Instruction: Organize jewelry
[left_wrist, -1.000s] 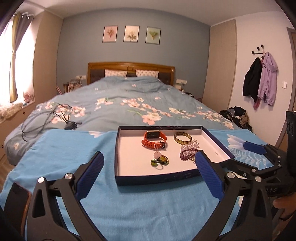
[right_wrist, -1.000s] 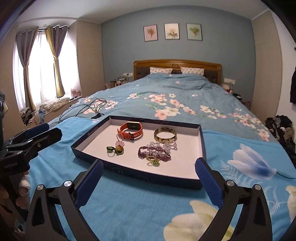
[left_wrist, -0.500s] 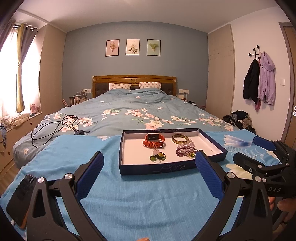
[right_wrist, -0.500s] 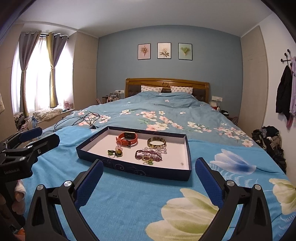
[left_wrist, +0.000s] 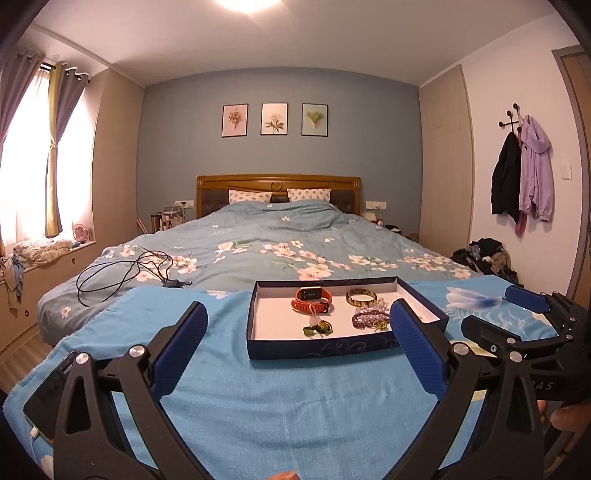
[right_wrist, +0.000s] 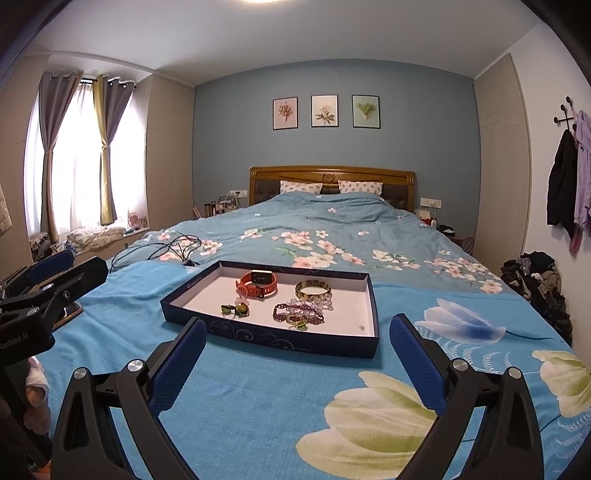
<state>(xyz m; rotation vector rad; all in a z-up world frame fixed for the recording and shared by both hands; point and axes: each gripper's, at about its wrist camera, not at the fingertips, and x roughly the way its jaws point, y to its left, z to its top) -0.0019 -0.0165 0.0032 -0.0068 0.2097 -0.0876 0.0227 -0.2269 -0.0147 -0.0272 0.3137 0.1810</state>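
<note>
A navy box tray (left_wrist: 321, 349) (right_wrist: 273, 338) with a white floor lies on the blue blanket. In it lie an orange watch (left_wrist: 312, 299) (right_wrist: 256, 284), a gold bangle (left_wrist: 361, 296) (right_wrist: 313, 290), purple and clear bead bracelets (left_wrist: 367, 317) (right_wrist: 301, 310) and a green trinket (left_wrist: 317, 328) (right_wrist: 235, 309). My left gripper (left_wrist: 299, 350) is open and empty, well short of the tray. My right gripper (right_wrist: 295, 354) is open and empty, also short of it. The right gripper shows in the left wrist view (left_wrist: 517, 325).
A phone (left_wrist: 48, 398) lies on the blanket at the left edge. A black cable (left_wrist: 125, 273) lies on the floral duvet behind the blanket. Clothes are piled on the floor at the right (left_wrist: 484, 254). The left gripper shows in the right wrist view (right_wrist: 48, 288).
Both grippers have pulled back and tilted up from the tray, so it looks smaller and farther. The jewelry in the tray has not moved.
</note>
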